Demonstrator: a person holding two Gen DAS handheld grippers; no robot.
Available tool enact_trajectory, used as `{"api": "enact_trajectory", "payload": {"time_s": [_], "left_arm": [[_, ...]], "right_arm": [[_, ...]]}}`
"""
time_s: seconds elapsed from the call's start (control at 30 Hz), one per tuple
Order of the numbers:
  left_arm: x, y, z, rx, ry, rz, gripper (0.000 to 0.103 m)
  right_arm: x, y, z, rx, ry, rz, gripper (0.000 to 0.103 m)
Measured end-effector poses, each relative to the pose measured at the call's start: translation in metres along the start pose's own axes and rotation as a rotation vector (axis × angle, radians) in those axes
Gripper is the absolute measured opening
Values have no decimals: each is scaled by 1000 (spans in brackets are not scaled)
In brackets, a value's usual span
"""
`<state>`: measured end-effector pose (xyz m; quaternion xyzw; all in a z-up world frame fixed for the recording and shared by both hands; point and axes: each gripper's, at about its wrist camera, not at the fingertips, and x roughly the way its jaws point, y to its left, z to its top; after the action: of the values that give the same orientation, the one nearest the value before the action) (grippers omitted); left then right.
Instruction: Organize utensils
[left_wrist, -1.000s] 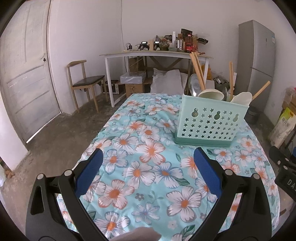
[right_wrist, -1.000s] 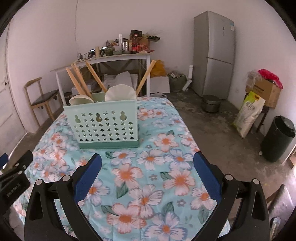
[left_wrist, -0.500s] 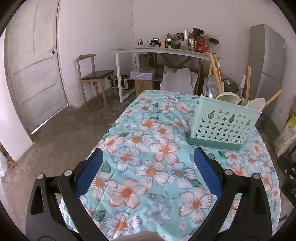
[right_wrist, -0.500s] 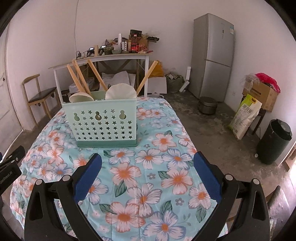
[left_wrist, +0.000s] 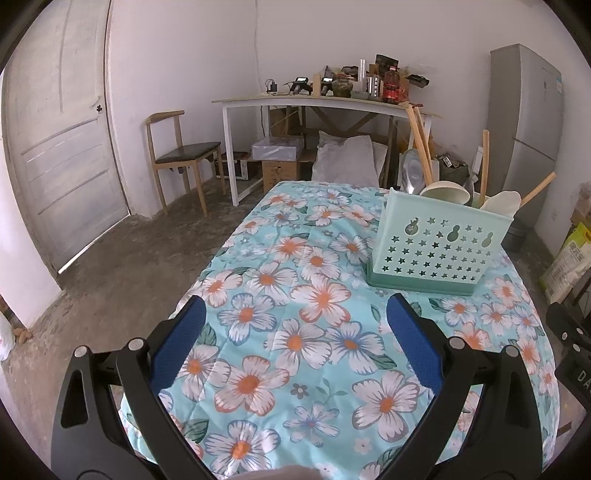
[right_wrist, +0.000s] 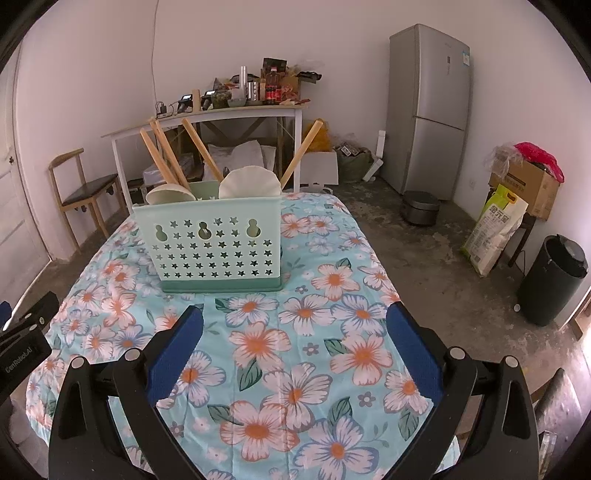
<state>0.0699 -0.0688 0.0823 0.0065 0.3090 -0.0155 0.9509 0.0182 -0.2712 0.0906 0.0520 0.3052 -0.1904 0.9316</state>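
Note:
A mint-green utensil basket (left_wrist: 439, 251) (right_wrist: 218, 243) with star cut-outs stands upright on the floral tablecloth (left_wrist: 295, 295) (right_wrist: 314, 295). Several wooden-handled utensils (right_wrist: 166, 155) and pale spoon or ladle heads (right_wrist: 249, 182) (left_wrist: 443, 192) stick out of its top. My left gripper (left_wrist: 295, 325) hovers open over the cloth, short of the basket and to its left, with nothing between the blue pads. My right gripper (right_wrist: 295, 328) is open too, in front of the basket and slightly right of it, holding nothing.
A white work table (left_wrist: 325, 107) loaded with clutter stands at the back wall, a wooden chair (left_wrist: 177, 155) to its left, a grey fridge (right_wrist: 430, 110) at the right. A rice sack (right_wrist: 495, 229), cardboard box (right_wrist: 528, 184) and black bin (right_wrist: 554, 280) sit on the floor.
Both grippers have pulled back and risen; the basket now sits farther away, and the left view has swung left toward the door. Both stay open.

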Motion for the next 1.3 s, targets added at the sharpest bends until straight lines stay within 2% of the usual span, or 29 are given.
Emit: {"api": "enact_trajectory", "payload": {"time_s": [1.3], "left_arm": [[-5,0,2,11,5,-24,95]], "right_arm": [[-5,1,5,-10,-14,27,97]]}}
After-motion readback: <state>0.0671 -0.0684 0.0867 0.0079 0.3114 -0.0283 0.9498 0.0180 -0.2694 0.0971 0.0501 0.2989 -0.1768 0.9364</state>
